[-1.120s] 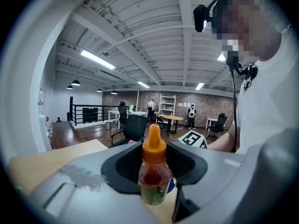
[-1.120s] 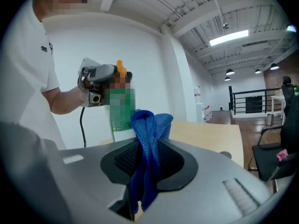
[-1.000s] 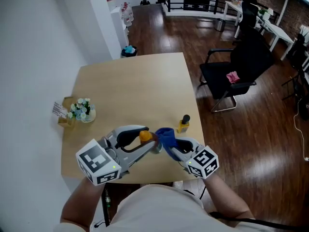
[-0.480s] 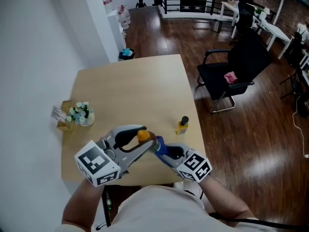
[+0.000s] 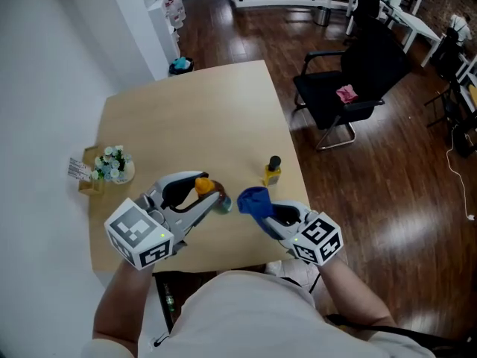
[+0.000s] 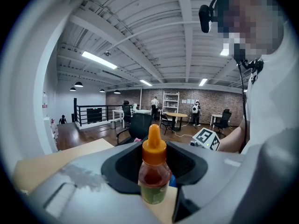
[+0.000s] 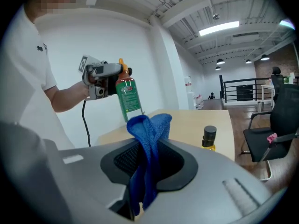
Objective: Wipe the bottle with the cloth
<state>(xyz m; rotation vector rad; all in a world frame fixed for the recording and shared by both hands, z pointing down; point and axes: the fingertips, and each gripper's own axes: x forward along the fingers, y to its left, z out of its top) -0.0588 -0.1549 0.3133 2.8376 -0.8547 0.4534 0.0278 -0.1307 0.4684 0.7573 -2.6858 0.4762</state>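
My left gripper (image 5: 212, 200) is clenched on a clear plastic sauce bottle with an orange nozzle cap and green label (image 6: 153, 171). The bottle stands upright between the jaws, held by its lower body and lifted off the surface. My right gripper (image 5: 267, 213) is clamped on a bunched blue microfibre cloth (image 7: 149, 129), whose folded top sticks up past the jaw tips. The two grippers point at each other. The cloth is just beside the bottle, and from the head view I read a thin gap between them, not contact. Under both lies the pale wooden surface (image 5: 201, 118). Ahead of the right gripper stands a small yellow bottle with a black cap (image 5: 272, 170). Well out beyond the left gripper, at the far edge, sits a small pot of pale flowers (image 5: 113, 164). Off past the right gripper, on the dark wood floor, is a black office chair (image 5: 350, 88).
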